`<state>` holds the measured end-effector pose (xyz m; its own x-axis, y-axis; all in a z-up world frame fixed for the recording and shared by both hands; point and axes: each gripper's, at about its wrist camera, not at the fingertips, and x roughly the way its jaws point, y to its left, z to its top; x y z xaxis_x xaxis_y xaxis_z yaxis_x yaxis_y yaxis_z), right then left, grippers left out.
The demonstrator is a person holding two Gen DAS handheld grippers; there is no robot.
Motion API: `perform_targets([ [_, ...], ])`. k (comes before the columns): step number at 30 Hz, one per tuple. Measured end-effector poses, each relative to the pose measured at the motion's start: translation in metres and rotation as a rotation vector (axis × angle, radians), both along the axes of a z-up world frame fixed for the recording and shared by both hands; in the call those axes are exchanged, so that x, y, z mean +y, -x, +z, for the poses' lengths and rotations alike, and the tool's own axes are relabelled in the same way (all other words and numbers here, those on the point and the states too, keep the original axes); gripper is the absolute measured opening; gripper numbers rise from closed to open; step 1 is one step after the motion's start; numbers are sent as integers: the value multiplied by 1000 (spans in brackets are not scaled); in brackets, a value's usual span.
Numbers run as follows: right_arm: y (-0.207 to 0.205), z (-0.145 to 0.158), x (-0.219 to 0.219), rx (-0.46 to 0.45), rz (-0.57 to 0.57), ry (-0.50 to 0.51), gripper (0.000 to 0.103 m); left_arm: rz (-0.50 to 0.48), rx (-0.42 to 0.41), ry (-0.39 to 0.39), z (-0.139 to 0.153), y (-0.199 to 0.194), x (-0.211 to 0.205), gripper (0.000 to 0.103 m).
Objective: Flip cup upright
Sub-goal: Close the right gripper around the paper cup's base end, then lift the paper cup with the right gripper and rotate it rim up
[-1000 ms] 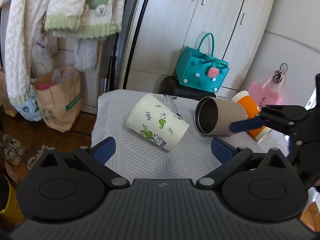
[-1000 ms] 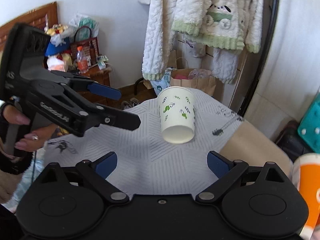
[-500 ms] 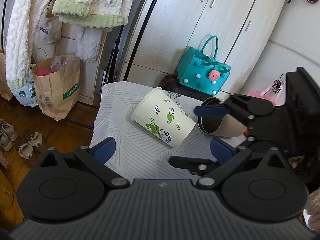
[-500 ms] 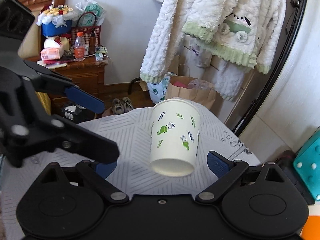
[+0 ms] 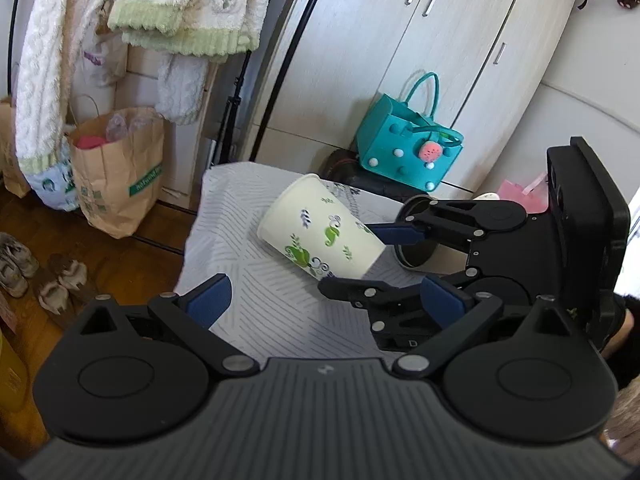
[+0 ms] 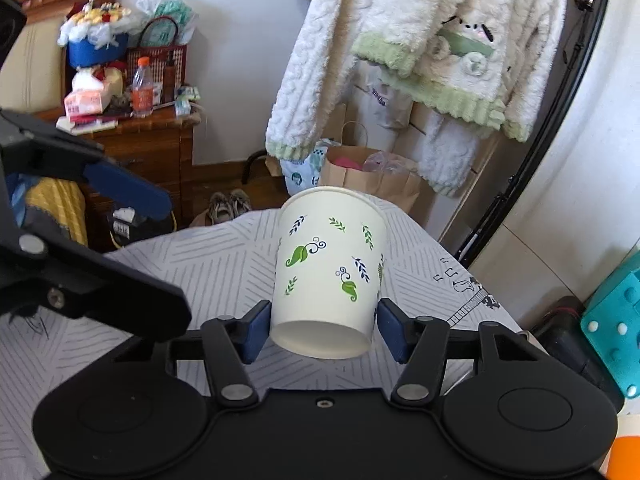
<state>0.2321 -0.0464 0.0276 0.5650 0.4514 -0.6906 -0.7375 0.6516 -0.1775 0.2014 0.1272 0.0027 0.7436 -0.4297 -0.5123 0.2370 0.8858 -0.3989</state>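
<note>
A white paper cup [image 5: 320, 232] with green leaf prints lies on its side on the patterned tablecloth [image 5: 240, 216]. In the right wrist view the cup [image 6: 332, 272] has its base toward the camera. My right gripper [image 6: 324, 330] has closed around the base end, both blue pads touching the cup's sides. It also shows in the left wrist view [image 5: 360, 256], one finger above and one below the cup. My left gripper [image 5: 324, 300] is open and empty, hovering in front of the cup.
A tan metal tumbler [image 5: 416, 248] lies on its side behind the right gripper. An orange cup [image 6: 624, 456] is at the right edge. A teal bag [image 5: 408, 156], a paper bag [image 5: 116, 168] and hanging clothes [image 5: 120, 20] surround the small table.
My right gripper moved forward to the paper cup and closed its fingers on the base end. My left gripper stayed open and shifted little.
</note>
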Motion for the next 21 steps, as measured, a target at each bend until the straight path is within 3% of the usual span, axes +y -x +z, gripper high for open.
perform_targets([
  [12,37,14,-13,-42,1,17,62,-25,0,6,9,24,-11,102],
  [21,75,30,-44,-48,-57,41,62,-121,8,23,20,44,-35,102],
])
